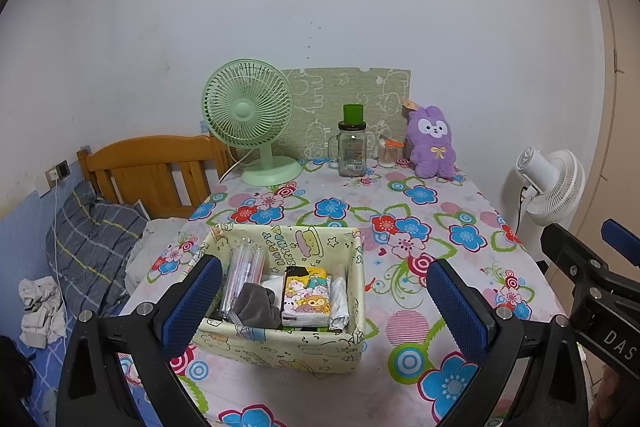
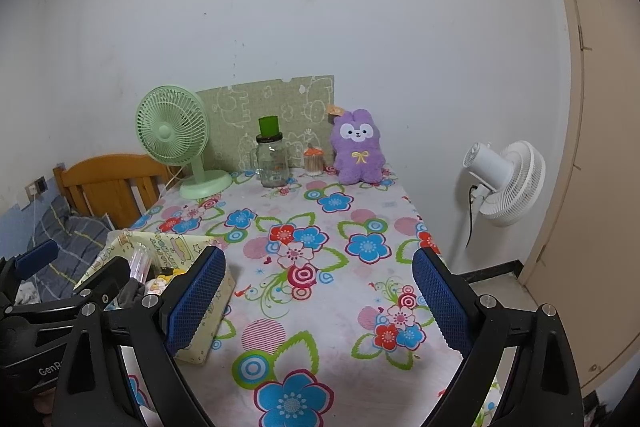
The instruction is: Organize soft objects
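Note:
A purple plush bunny point(image 1: 433, 143) sits upright at the far right of the flowered table, also in the right wrist view point(image 2: 359, 147). A pale yellow fabric box point(image 1: 280, 343) stands near the table's front left; it holds a grey cloth point(image 1: 256, 305), a cartoon tissue pack point(image 1: 306, 297), clear tubes and a rolled item. My left gripper point(image 1: 324, 301) is open and empty, fingers either side of the box. My right gripper point(image 2: 316, 301) is open and empty, above the table to the right of the box point(image 2: 208, 327).
A green desk fan point(image 1: 250, 119), a glass jar with a green cup on it point(image 1: 352, 147) and a small swab jar point(image 1: 388, 151) stand along the back. A white fan point(image 2: 508, 183) stands right of the table. A bed with a wooden headboard point(image 1: 148, 167) lies left.

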Available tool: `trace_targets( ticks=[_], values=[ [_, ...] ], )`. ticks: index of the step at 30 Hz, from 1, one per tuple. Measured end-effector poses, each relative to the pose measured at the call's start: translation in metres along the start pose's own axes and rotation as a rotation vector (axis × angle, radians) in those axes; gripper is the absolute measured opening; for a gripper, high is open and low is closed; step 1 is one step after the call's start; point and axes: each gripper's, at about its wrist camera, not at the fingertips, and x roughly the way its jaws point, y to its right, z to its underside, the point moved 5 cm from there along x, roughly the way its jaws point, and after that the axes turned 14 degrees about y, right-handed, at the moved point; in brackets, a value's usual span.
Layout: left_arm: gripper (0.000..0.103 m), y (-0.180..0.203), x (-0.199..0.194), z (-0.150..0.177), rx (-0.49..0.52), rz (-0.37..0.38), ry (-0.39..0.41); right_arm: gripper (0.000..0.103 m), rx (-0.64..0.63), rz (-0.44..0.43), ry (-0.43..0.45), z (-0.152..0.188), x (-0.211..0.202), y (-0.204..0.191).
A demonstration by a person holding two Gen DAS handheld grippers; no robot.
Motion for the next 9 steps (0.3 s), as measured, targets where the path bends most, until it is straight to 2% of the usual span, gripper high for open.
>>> trace_targets(
  ticks=[9],
  values=[
    [0.103,0.0008,0.0000,-0.0001,0.001,0.000,0.000,0.096,0.001,0.000,0.000,0.0001,0.0004,-0.0002]
  ],
)
